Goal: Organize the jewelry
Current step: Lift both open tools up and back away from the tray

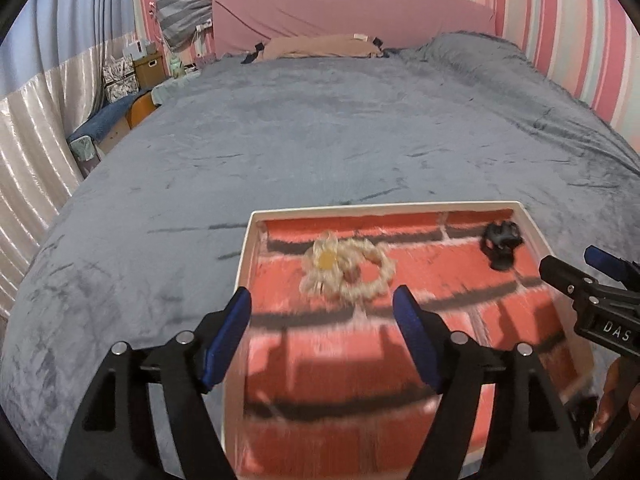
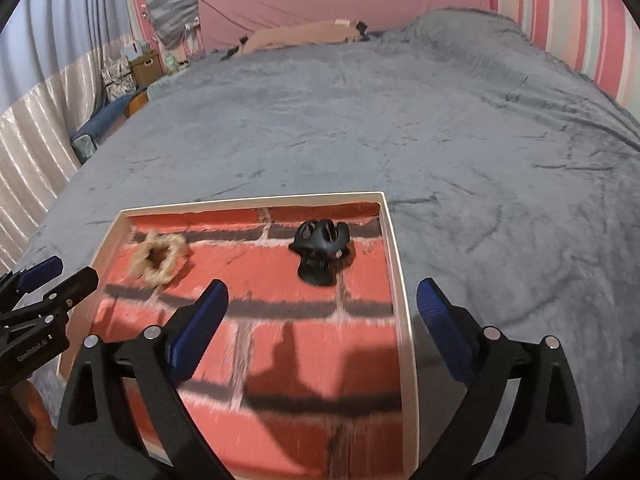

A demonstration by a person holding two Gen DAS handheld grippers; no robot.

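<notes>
A shallow box [image 1: 245, 248] [image 2: 394, 248] with a white rim and a red brick-pattern floor lies on the grey bedspread. In its far left part rests a cream beaded bracelet with a flower and a yellow centre [image 1: 346, 268] [image 2: 160, 259]. A black claw hair clip [image 1: 500, 245] [image 2: 322, 250] stands in the far right part. My left gripper [image 1: 322, 312] hovers open just short of the bracelet, with nothing between its blue pads. Over the box's right rim my right gripper [image 2: 322, 304] is open wide and empty, short of the clip. Each gripper shows at the edge of the other's view.
The grey bedspread [image 1: 320, 128] stretches far ahead, to a pink headboard [image 1: 352, 12] and a tan pillow. Left of the bed are shiny curtains [image 1: 28, 152], a blue-covered seat and small boxes. A striped pink wall runs along the right.
</notes>
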